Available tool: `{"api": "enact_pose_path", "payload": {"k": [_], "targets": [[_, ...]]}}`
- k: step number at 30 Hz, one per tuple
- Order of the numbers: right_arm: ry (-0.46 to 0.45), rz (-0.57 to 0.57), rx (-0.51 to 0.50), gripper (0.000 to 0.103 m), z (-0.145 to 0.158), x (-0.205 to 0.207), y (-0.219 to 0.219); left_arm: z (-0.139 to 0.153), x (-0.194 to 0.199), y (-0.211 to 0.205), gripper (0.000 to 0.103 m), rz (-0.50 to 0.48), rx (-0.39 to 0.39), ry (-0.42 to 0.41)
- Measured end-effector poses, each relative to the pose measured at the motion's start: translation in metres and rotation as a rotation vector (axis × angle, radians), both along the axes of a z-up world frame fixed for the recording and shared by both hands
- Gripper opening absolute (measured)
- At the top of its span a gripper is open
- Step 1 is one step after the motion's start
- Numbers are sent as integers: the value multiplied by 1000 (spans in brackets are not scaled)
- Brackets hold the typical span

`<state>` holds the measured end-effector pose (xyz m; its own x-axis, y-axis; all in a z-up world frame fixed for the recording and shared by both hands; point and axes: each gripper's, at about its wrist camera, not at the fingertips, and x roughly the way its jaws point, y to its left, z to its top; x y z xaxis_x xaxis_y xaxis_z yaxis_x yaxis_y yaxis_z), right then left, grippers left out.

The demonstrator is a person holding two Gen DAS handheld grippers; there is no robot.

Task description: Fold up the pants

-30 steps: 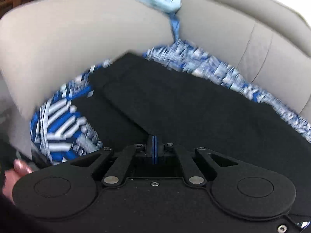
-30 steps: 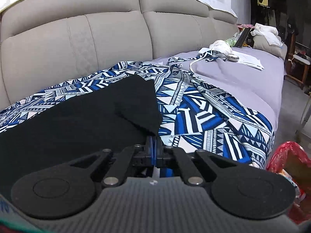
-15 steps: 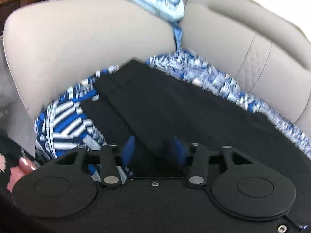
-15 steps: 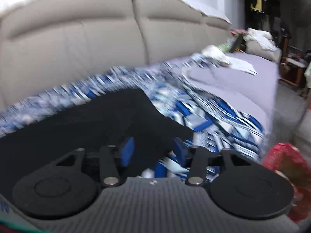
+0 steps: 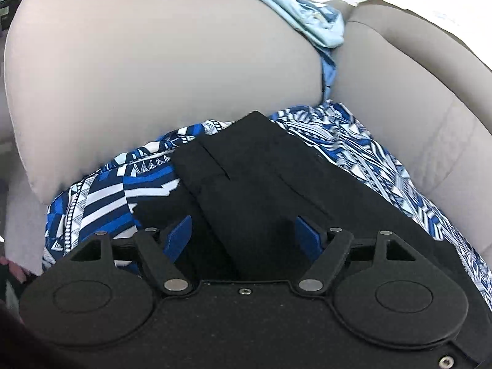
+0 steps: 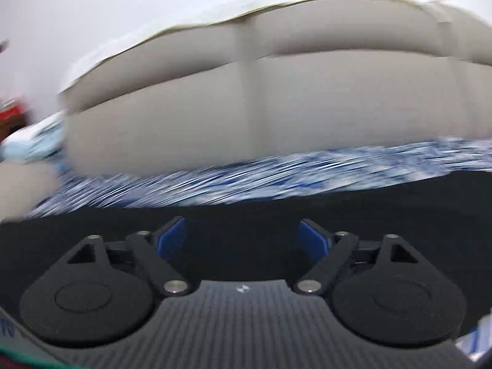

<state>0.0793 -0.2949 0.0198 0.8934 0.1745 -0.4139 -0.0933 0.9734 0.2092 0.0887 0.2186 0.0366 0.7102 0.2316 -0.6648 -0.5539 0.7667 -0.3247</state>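
Observation:
Black pants (image 5: 261,178) lie flat on a blue-and-white patterned sheet (image 5: 101,196) on the sofa seat, folded lengthwise with the waistband end toward the armrest. My left gripper (image 5: 244,236) is open and empty just above the pants near that end. My right gripper (image 6: 243,236) is open and empty over the black fabric (image 6: 276,215); its view is motion-blurred. Both pairs of blue pads stand wide apart.
A beige sofa armrest (image 5: 153,77) rises close behind the pants' end, the backrest (image 6: 261,107) beyond. A light blue cloth (image 5: 301,15) is tucked between armrest and backrest. The patterned sheet (image 6: 246,181) runs along the backrest's foot.
Both grippers went from shut on the pants' edge to open, letting the fabric lie flat. The right gripper has swung left toward the backrest; the left tilted up slightly.

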Motion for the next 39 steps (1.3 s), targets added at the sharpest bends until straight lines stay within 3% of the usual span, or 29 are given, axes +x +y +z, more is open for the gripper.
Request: {"api": "enact_pose_path", "payload": {"k": [3, 8, 9, 14, 23, 24, 26, 28, 33, 39], "targets": [[18, 160, -7, 90, -10, -9, 71, -6, 7, 6, 68, 0, 6, -7], [-7, 333, -74, 91, -22, -34, 176, -7, 9, 10, 7, -14, 60, 3], [-10, 352, -96, 91, -23, -37, 191, -4, 8, 12, 4, -21, 55, -8], [-25, 433, -148, 91, -27, -44, 244, 22, -10, 14, 3, -76, 56, -88], [-53, 374, -343, 91, -21, -38, 268, 48, -41, 23, 3, -116, 18, -153], [-51, 371, -365, 85, -24, -39, 266, 46, -43, 24, 3, -119, 27, -144], [-51, 339, -397, 61, -25, -40, 264, 37, -45, 25, 3, -122, 38, -116], [-75, 270, -427, 12, -25, -46, 260, 27, -46, 28, 3, -120, 23, -89], [-109, 193, -470, 8, -21, -60, 253, 11, -51, 29, 4, -120, -2, -73], [-72, 219, -483, 5, -19, -87, 252, 15, -64, 26, 4, -121, 7, -98]]}}
